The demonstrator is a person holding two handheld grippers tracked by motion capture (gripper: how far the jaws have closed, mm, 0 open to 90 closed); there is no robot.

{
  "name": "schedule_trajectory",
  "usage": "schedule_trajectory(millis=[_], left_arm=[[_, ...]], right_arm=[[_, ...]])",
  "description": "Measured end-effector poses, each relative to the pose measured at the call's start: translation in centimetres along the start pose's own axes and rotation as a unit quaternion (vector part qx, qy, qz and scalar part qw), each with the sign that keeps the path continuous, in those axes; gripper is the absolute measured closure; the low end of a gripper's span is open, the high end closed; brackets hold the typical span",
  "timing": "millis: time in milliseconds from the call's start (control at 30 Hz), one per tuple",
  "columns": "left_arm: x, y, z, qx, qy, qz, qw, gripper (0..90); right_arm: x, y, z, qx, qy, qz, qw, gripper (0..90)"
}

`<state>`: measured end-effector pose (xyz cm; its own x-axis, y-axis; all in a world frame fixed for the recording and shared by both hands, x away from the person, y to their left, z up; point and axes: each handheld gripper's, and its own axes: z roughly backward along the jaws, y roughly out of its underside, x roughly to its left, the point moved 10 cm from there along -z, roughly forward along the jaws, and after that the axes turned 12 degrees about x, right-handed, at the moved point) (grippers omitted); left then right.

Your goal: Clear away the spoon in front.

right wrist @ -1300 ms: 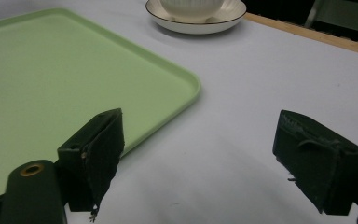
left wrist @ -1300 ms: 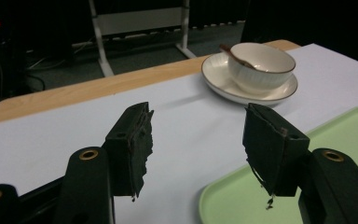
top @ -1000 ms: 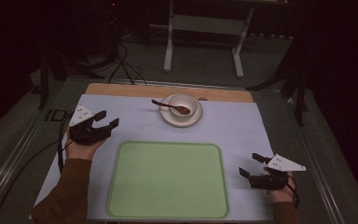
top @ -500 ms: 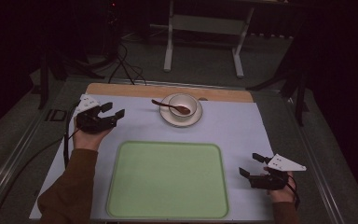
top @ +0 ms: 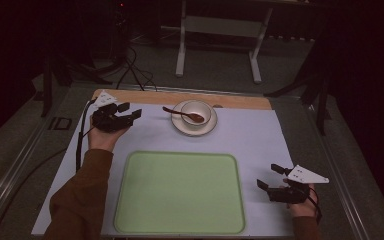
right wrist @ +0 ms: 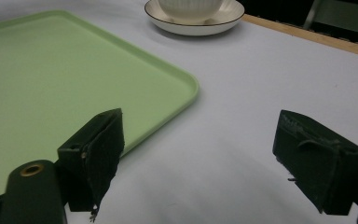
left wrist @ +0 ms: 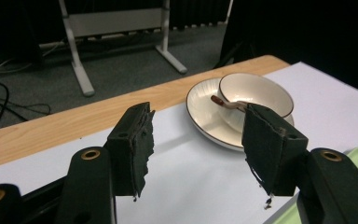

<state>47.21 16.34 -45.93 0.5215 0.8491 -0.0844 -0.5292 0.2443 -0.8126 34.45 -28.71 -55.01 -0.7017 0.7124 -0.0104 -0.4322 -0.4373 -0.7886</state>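
A white cup [top: 196, 112] stands on a white saucer [top: 180, 126] at the far middle of the table. A brown spoon [top: 180, 113] rests in the cup with its handle sticking out left. My left gripper [top: 131, 110] hovers left of the saucer, pointing at it. In the left gripper view its jaws [left wrist: 198, 116] are open with nothing between them; they have just been closing slightly. Ahead of them are the cup [left wrist: 256, 91] and spoon handle [left wrist: 223, 103]. My right gripper [top: 270, 176] rests open and empty at the near right, beside the green tray [top: 180, 192].
White paper [top: 250, 140] covers the table, with a wooden strip [top: 240, 101] along the far edge. The tray [right wrist: 51, 70] lies left of the right gripper [right wrist: 200, 126], the saucer [right wrist: 191, 25] beyond it. A metal stand [top: 217, 30] and cables lie on the floor behind.
My left gripper has moved toward the far edge and closer to the cup and saucer. The right gripper has stayed in place.
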Motion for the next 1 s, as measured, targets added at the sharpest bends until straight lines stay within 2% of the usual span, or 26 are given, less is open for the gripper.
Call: schedule_trajectory(millis=[133, 267, 533, 733, 900, 1000], left_arm=[[0.0, -0.3, -0.9, 0.007, 0.002, 0.002, 1.0, 42.6], [-0.1, -0.6, -1.8, 0.012, 0.013, 0.008, 0.9998, 42.6], [-0.4, -1.4, -2.8, 0.019, 0.018, 0.005, 0.9997, 43.8], [-0.8, -2.2, -4.2, 0.032, 0.022, -0.004, 0.9992, 43.8], [-0.9, -2.6, -5.6, 0.04, 0.026, -0.001, 0.9989, 44.0], [-1.0, -2.5, -6.8, 0.054, 0.03, 0.002, 0.9981, 44.2]], right_arm=[[0.0, 0.0, 0.0, 0.0, 0.0, 0.0, 1.0, 16.2], [0.0, 0.0, 0.0, 0.0, 0.0, 0.0, 1.0, 16.2], [0.0, 0.0, 0.0, -0.001, 0.0, 0.0, 1.0, 16.2], [-0.1, 0.0, 0.1, -0.001, 0.0, 0.0, 1.0, 16.2], [0.0, 0.0, 0.0, -0.001, 0.0, 0.0, 1.0, 16.2], [0.0, 0.0, 0.0, -0.001, 0.0, 0.0, 1.0, 16.2]])
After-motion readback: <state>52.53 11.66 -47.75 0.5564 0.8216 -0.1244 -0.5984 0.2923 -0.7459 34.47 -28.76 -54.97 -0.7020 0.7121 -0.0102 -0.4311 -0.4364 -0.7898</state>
